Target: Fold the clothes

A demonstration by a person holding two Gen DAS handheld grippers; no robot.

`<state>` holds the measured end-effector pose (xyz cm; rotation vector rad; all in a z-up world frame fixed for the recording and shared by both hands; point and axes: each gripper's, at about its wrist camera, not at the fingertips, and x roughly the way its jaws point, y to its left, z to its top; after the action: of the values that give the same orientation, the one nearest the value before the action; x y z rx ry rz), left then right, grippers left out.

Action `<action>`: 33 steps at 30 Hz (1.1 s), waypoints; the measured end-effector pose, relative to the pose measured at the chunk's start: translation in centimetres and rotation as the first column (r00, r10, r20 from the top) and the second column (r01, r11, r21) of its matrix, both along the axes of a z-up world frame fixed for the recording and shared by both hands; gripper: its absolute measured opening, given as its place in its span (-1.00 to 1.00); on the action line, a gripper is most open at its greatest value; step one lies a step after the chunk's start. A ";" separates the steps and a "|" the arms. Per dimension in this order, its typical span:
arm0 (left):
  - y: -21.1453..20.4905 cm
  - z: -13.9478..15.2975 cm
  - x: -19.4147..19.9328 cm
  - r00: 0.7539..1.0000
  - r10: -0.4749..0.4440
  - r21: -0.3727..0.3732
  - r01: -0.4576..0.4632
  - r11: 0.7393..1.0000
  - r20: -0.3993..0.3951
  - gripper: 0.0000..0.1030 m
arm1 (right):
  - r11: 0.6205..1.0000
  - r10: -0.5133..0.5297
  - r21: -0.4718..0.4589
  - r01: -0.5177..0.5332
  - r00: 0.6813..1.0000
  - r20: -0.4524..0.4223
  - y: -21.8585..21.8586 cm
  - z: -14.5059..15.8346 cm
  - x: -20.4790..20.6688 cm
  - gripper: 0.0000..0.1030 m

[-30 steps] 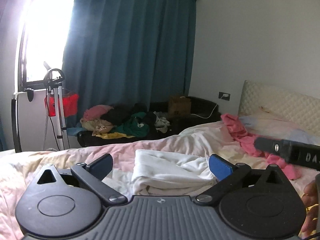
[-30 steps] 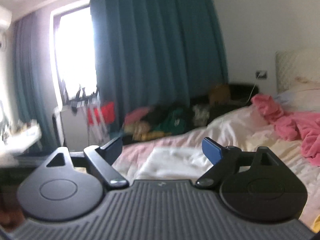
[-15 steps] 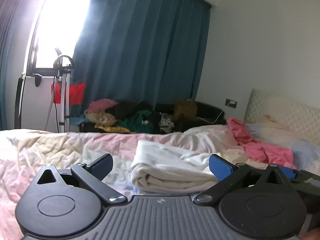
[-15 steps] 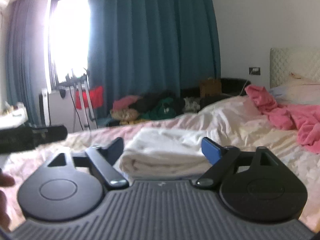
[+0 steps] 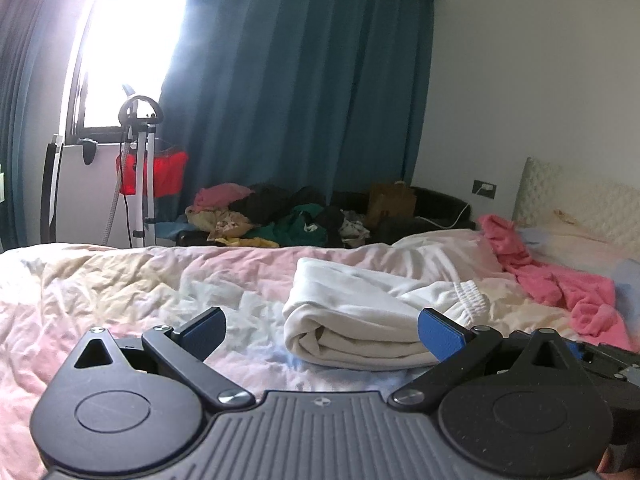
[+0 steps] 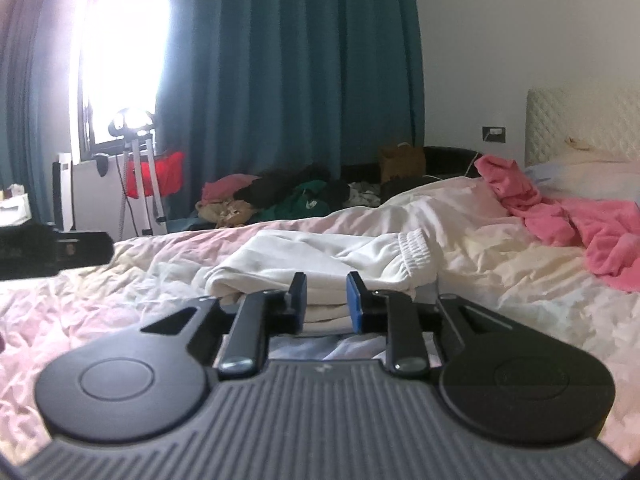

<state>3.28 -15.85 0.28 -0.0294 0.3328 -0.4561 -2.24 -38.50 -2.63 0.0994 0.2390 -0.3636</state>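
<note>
A folded white garment (image 5: 360, 320) (image 6: 320, 256) with an elastic cuff lies on the pink and cream bedspread (image 5: 120, 280). My left gripper (image 5: 320, 322) hovers low just in front of it, open wide, with nothing between its fingers. My right gripper (image 6: 327, 300) is level with the garment's near folded edge. Its jaws are closing to a narrow gap, and white cloth shows in that gap. I cannot tell whether the pads touch it. Each gripper shows at the edge of the other's view: the right gripper (image 5: 600, 354) and the left gripper (image 6: 60, 254).
A crumpled pink garment (image 5: 560, 284) (image 6: 580, 220) lies to the right, near the pillows and the quilted headboard (image 6: 580, 120). Beyond the bed, a pile of clothes (image 5: 280, 216) sits on a dark couch. A metal stand (image 5: 140, 168) with a red item stands by the window.
Both grippers have come down toward the bed and closer to the white garment. The right gripper's jaws have narrowed from wide apart to a small gap. The left jaws stayed wide.
</note>
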 end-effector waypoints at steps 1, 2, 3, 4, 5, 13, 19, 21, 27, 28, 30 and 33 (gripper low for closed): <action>-0.1 -0.1 0.0 1.000 0.002 0.004 -0.002 1.000 0.000 0.99 | 1.000 -0.004 -0.008 0.004 1.000 0.001 0.1 0.0 0.0 -0.56; -0.2 -0.2 0.0 1.000 0.005 0.009 -0.005 1.000 0.002 0.99 | 1.000 -0.007 -0.016 0.007 1.000 0.001 0.1 0.0 0.0 -0.56; -0.3 -0.3 0.1 1.000 0.008 0.015 -0.008 1.000 0.003 0.99 | 1.000 -0.009 -0.023 0.009 1.000 0.001 0.2 0.0 -0.1 -0.56; -0.3 -0.4 0.1 1.000 0.011 0.018 -0.011 1.000 0.003 0.99 | 0.999 -0.011 -0.030 0.011 1.000 0.000 0.3 0.0 -0.1 -0.56; -0.4 -0.5 0.1 1.000 0.014 0.019 -0.014 1.000 0.001 0.99 | 0.999 -0.013 -0.035 0.012 1.000 -0.003 0.3 0.1 -0.1 -0.56; -0.6 -0.6 0.0 1.000 0.013 0.028 -0.012 1.000 -0.007 0.99 | 0.998 -0.031 -0.064 0.029 0.999 -0.035 0.7 0.1 0.0 -0.56; -0.7 -0.7 -0.1 0.999 0.033 0.029 -0.033 0.999 -0.013 0.99 | 0.998 -0.058 -0.016 0.057 0.997 -0.048 -0.1 0.2 -0.1 -0.56; -0.7 -0.7 -0.1 0.999 0.033 0.028 -0.032 0.999 -0.013 0.99 | 0.998 -0.060 -0.003 0.060 0.997 -0.052 -0.2 0.2 -0.1 -0.55; -0.8 -0.8 -0.1 0.999 0.034 0.036 -0.033 0.999 -0.009 0.99 | 0.998 -0.064 0.000 0.064 0.996 -0.061 -0.2 0.1 0.0 -0.55; -0.8 -0.8 -0.1 0.999 0.034 0.038 -0.034 0.999 -0.009 0.99 | 0.998 -0.064 -0.002 0.064 0.996 -0.063 -0.2 0.1 0.1 -0.55; -0.9 -0.8 -0.2 0.999 0.041 0.043 -0.040 0.998 -0.006 0.99 | 0.998 -0.064 -0.005 0.063 0.996 -0.066 -0.1 0.1 0.2 -0.55; -1.0 -0.9 -0.2 0.999 0.040 0.046 -0.040 0.998 -0.002 0.99 | 0.998 -0.064 -0.003 0.064 0.995 -0.070 -0.1 0.1 0.3 -0.55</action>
<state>3.03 -16.85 -0.60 0.0079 0.3452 -0.4086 -1.96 -38.63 -2.56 0.0937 0.3054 -0.4317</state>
